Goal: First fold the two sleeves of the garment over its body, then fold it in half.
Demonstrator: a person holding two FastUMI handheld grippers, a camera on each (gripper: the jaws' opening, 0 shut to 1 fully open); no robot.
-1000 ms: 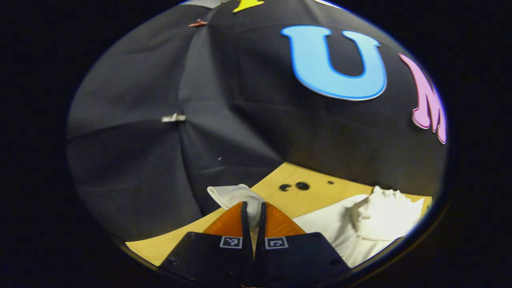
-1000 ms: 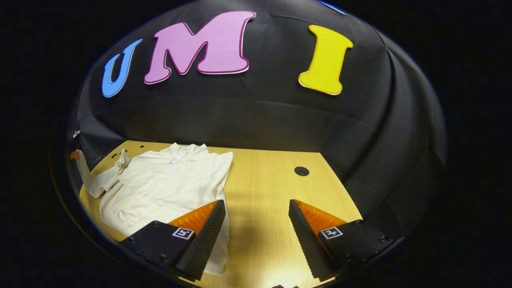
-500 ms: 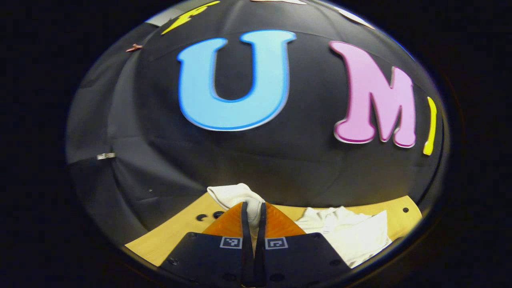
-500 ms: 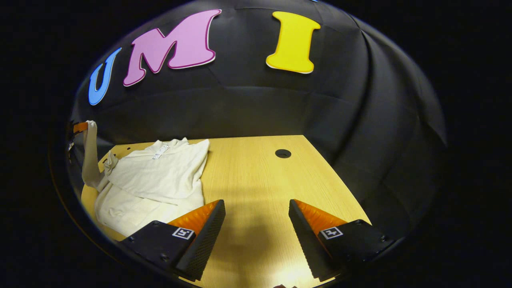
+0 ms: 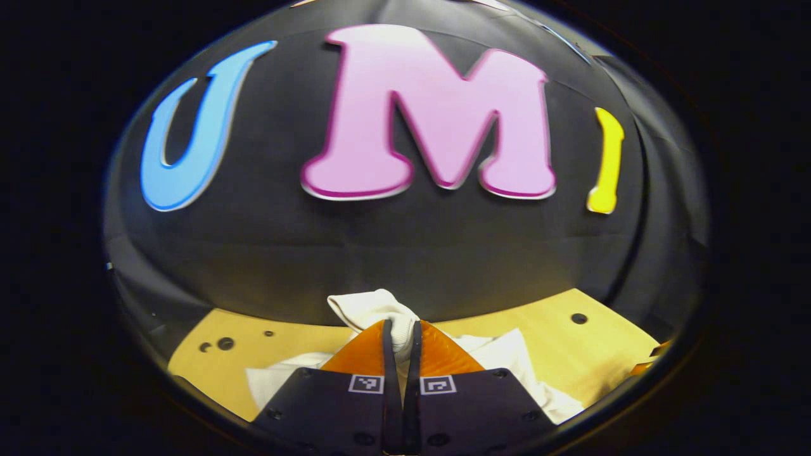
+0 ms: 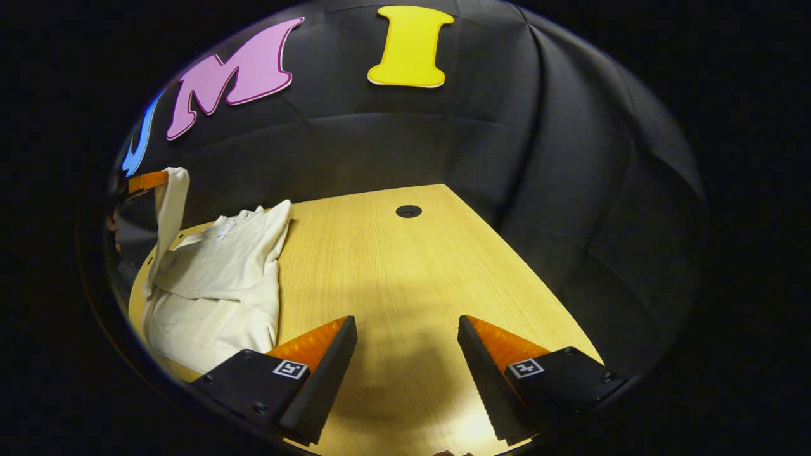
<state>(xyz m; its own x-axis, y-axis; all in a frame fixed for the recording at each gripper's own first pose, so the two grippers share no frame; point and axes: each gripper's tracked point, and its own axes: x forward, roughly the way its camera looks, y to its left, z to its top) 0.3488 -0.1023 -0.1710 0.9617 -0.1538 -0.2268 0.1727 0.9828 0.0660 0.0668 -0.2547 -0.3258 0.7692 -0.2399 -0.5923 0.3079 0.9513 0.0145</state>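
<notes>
Garment [image 6: 215,272] neck tag print too small; nothing legible.

Cream garment [image 6: 215,278] on table, one sleeve [image 6: 170,209] lifted

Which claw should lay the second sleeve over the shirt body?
Left. The left claw is shut on the sleeve cuff, lifted above the cream shirt. The right claw is open over bare table.

One garment [image 6: 215,278] is seen, lying on one bench [image 6: 393,266]. Two hand-held grippers are counted: the left hand-held gripper [image 5: 400,332] and the right hand-held gripper [image 6: 405,329]. One round hole [image 6: 408,211] is seen in the right gripper view.
</notes>
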